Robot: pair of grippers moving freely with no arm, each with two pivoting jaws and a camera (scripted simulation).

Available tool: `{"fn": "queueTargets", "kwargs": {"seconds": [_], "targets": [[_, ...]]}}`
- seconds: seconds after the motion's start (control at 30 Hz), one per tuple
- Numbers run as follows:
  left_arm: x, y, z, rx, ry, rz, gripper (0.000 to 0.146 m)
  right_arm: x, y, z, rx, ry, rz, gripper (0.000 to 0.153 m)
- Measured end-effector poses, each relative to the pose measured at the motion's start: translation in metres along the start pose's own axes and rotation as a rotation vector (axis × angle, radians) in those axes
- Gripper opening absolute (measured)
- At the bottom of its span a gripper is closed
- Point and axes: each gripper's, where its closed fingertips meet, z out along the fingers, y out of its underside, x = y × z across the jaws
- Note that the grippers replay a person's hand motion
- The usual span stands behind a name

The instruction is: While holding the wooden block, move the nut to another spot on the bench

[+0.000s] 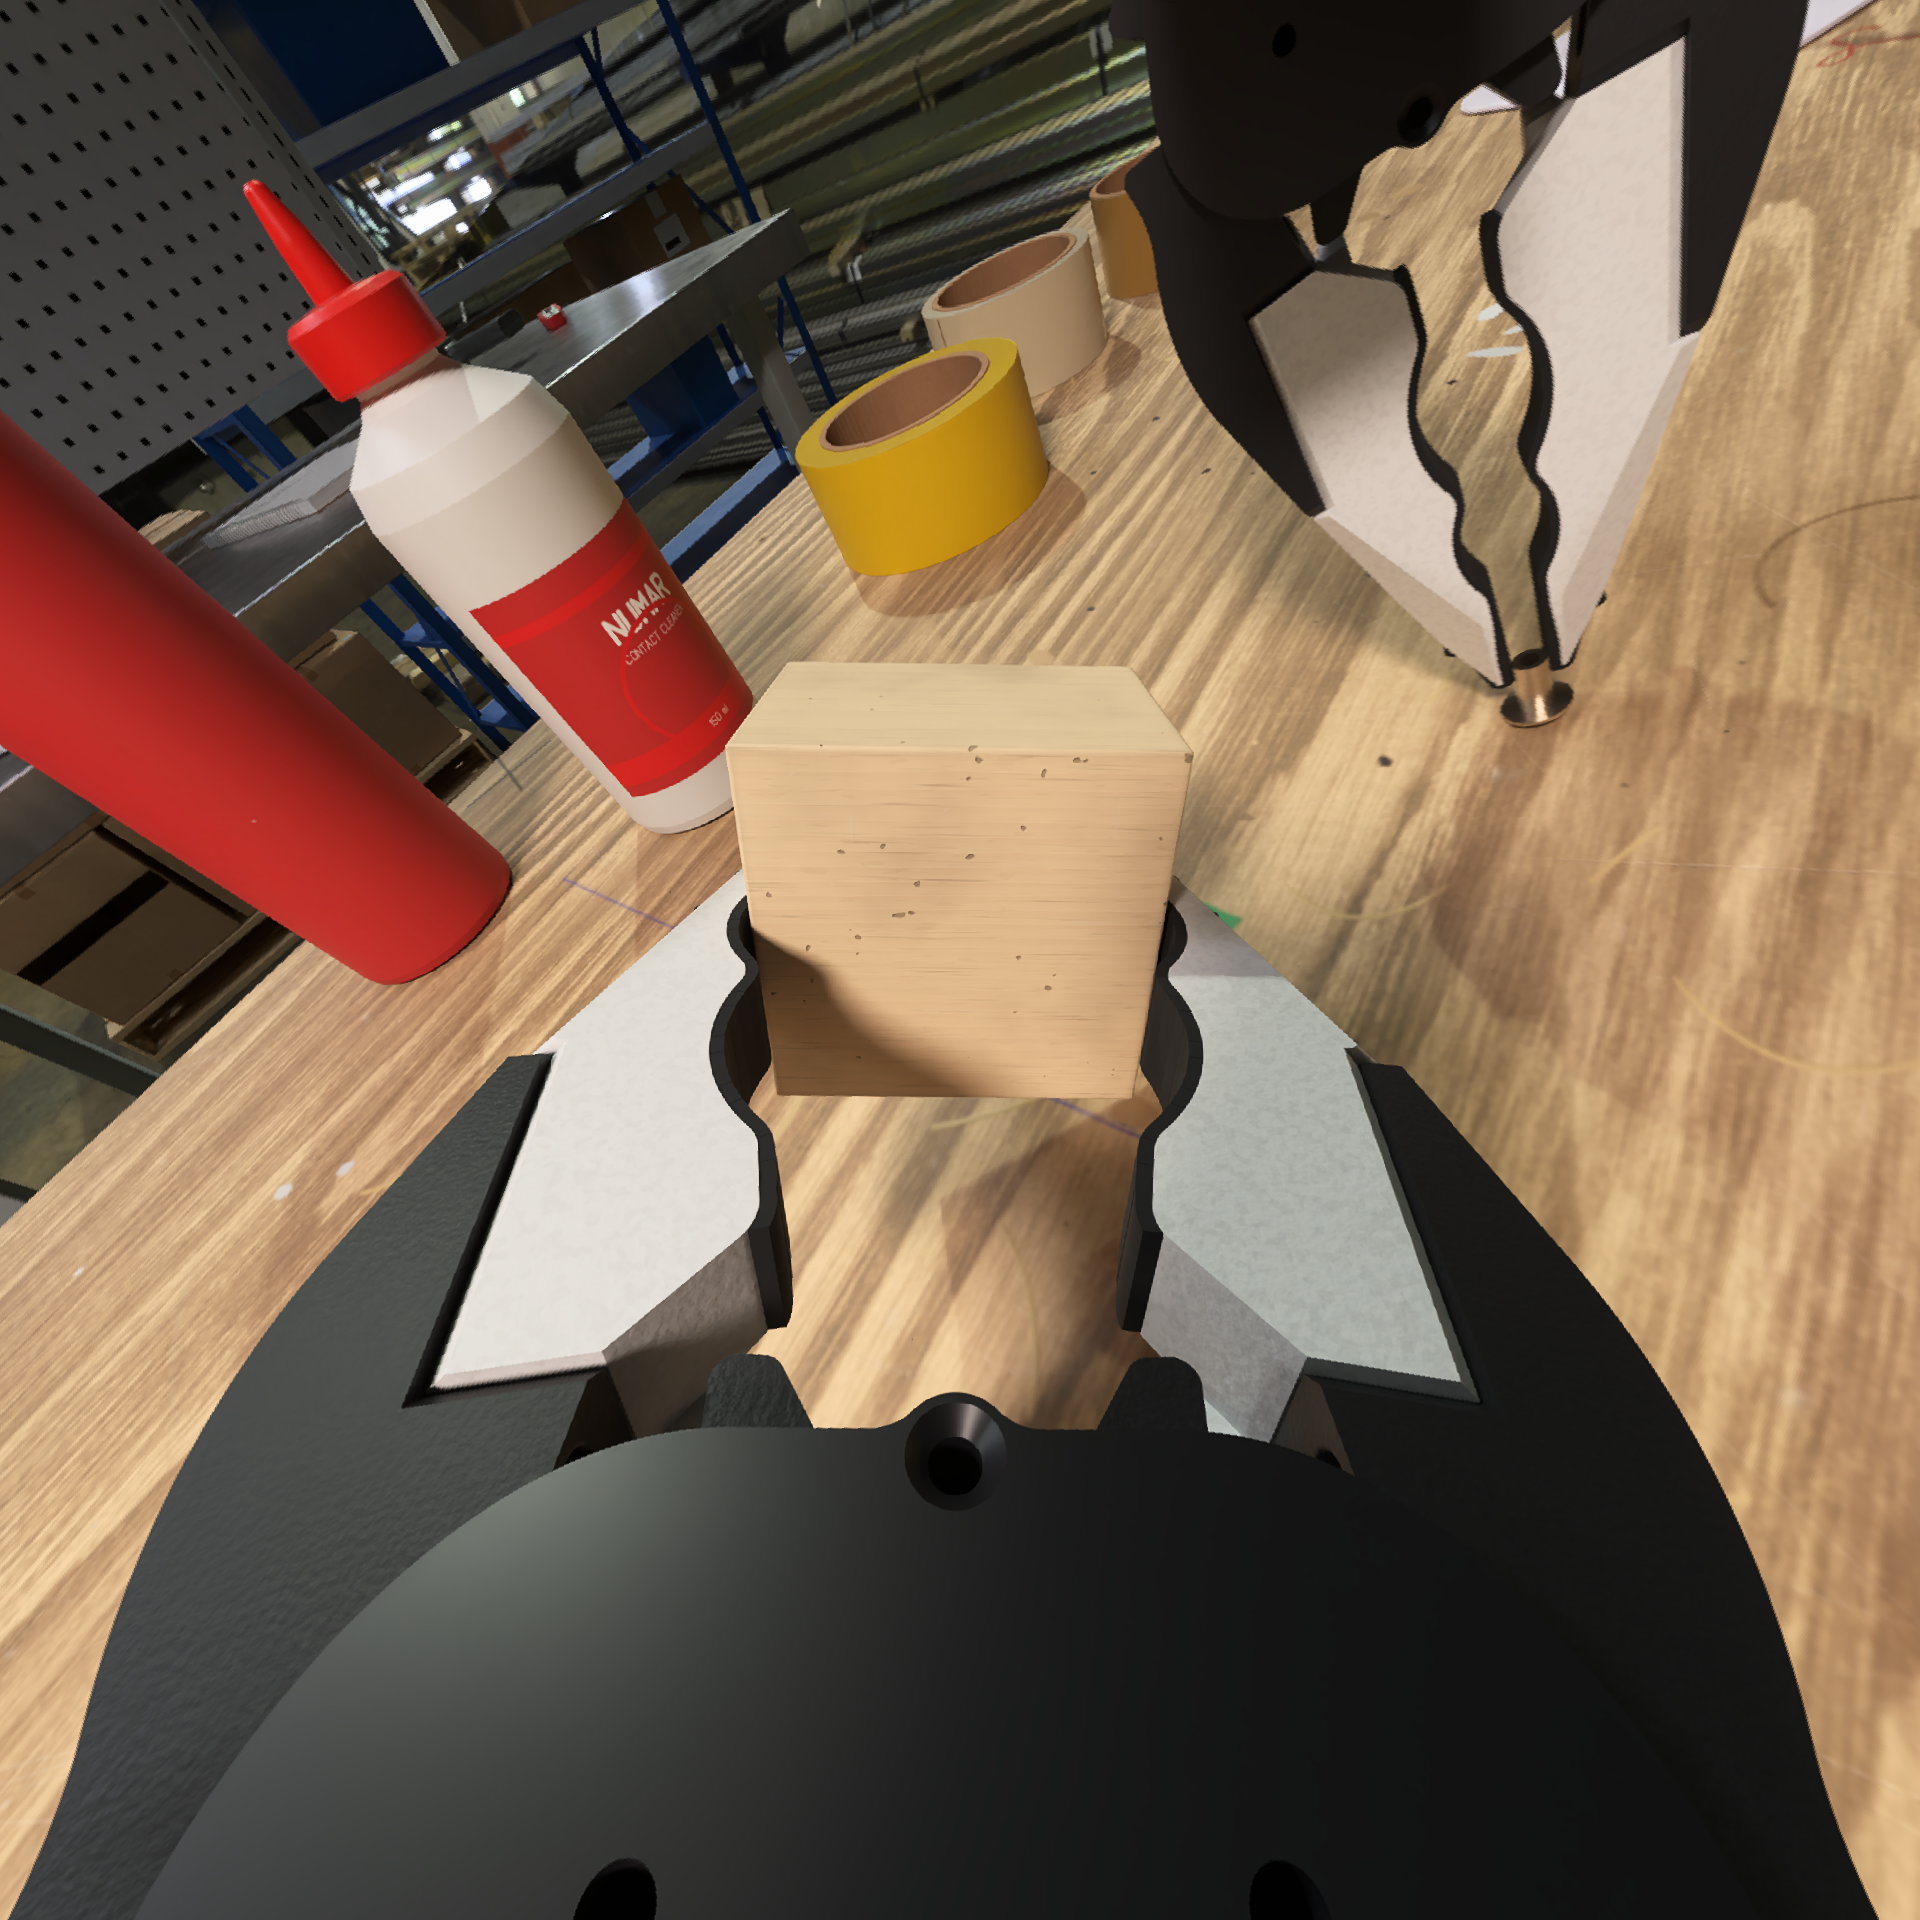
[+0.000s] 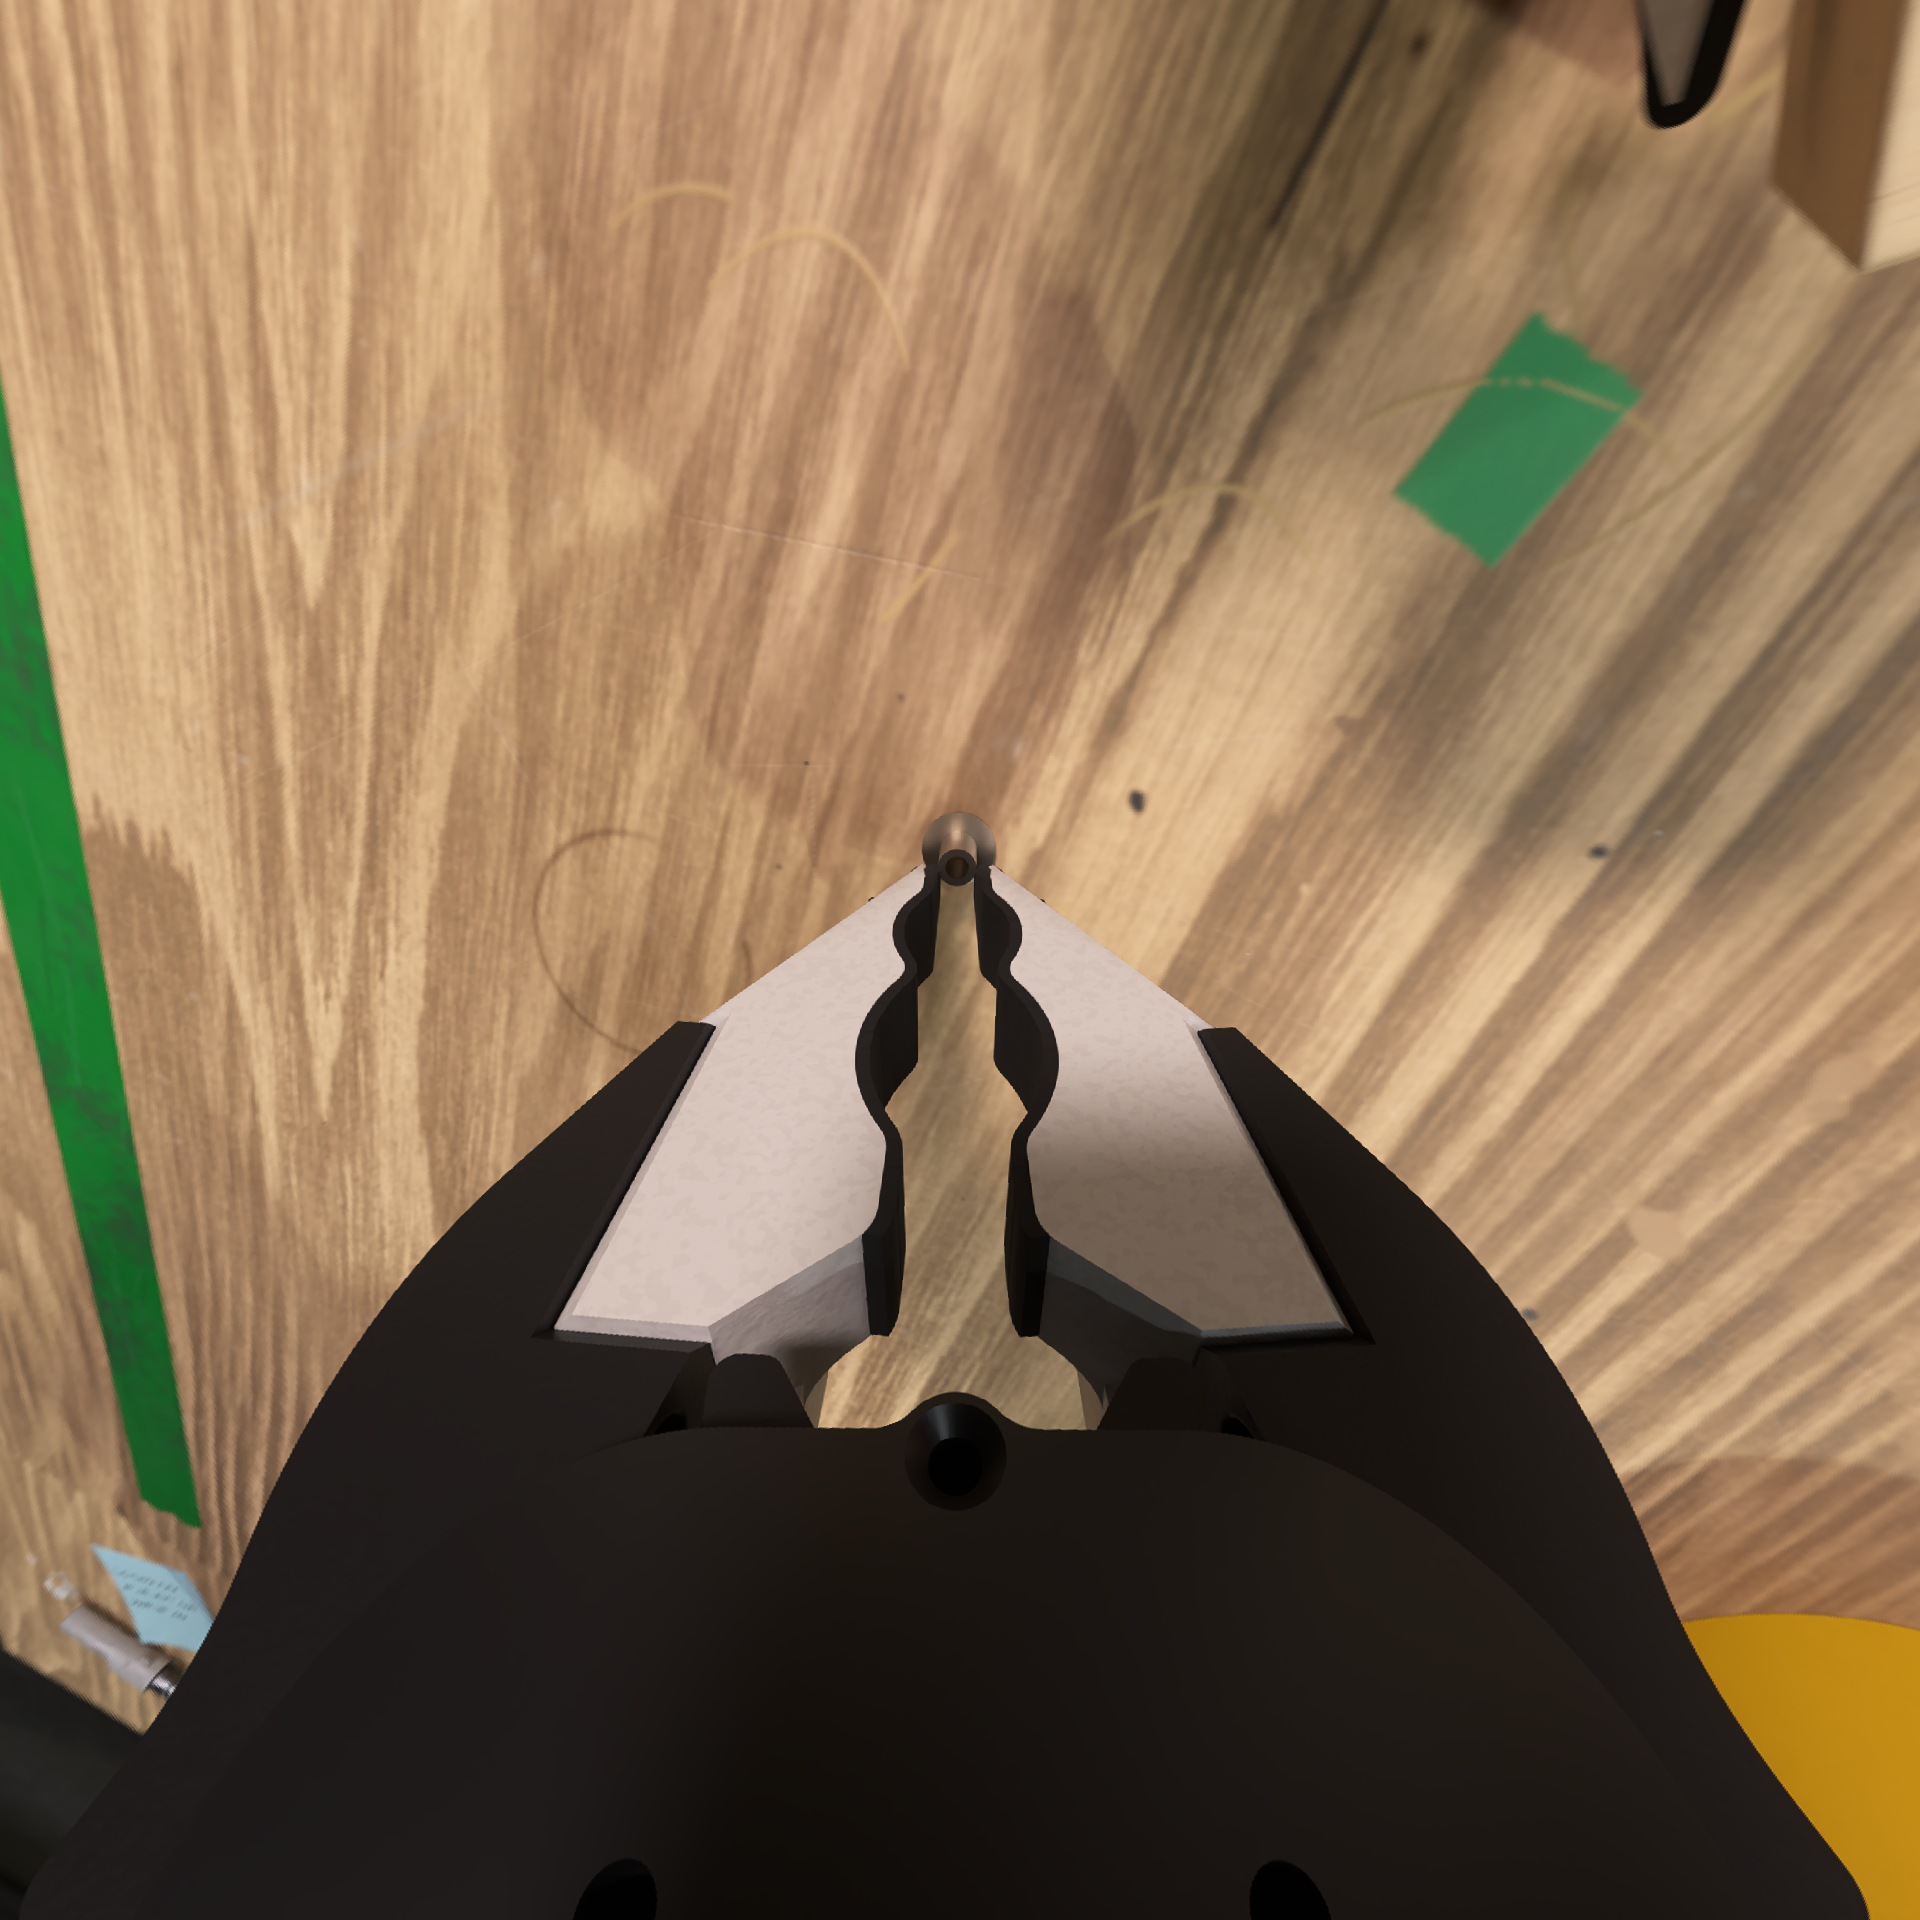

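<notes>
The pale wooden block (image 1: pixel 956 873) is clamped between the fingers of my left gripper (image 1: pixel 956 935), a little above the wooden bench (image 1: pixel 1558 1039). My right gripper (image 2: pixel 958 883) points down at the bench, and its fingertips are shut on a small metal nut (image 2: pixel 958 844). In the left wrist view, the right gripper (image 1: pixel 1522 655) is to the block's right and farther off, with the nut (image 1: pixel 1536 701) at its tips, right at the bench surface. I cannot tell whether the nut touches the bench. A corner of the block (image 2: pixel 1860 135) shows at the top right of the right wrist view.
A red cylinder (image 1: pixel 208 727) and a white bottle with a red cap (image 1: pixel 520 540) stand left of the block near the bench edge. Yellow (image 1: pixel 925 457), beige (image 1: pixel 1023 301) and orange (image 1: pixel 1127 239) tape rolls lie behind. A green tape strip (image 2: pixel 73 1039) and a green patch (image 2: pixel 1512 442) mark the bench.
</notes>
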Motion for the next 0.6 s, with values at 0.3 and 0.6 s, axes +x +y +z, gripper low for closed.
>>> {"fn": "queueTargets", "kwargs": {"seconds": [0.3, 0.6], "targets": [[0.000, 0.000, 0.000, 0.001, 0.003, -0.004, 0.072, 0.017, -0.002, -0.008, 0.035, 0.145, -0.044, 0.033], [0.002, 0.000, 0.000, -0.003, 0.010, 0.001, 0.072, 0.010, -0.005, -0.005, 0.049, 0.288, -0.100, 0.035]]}}
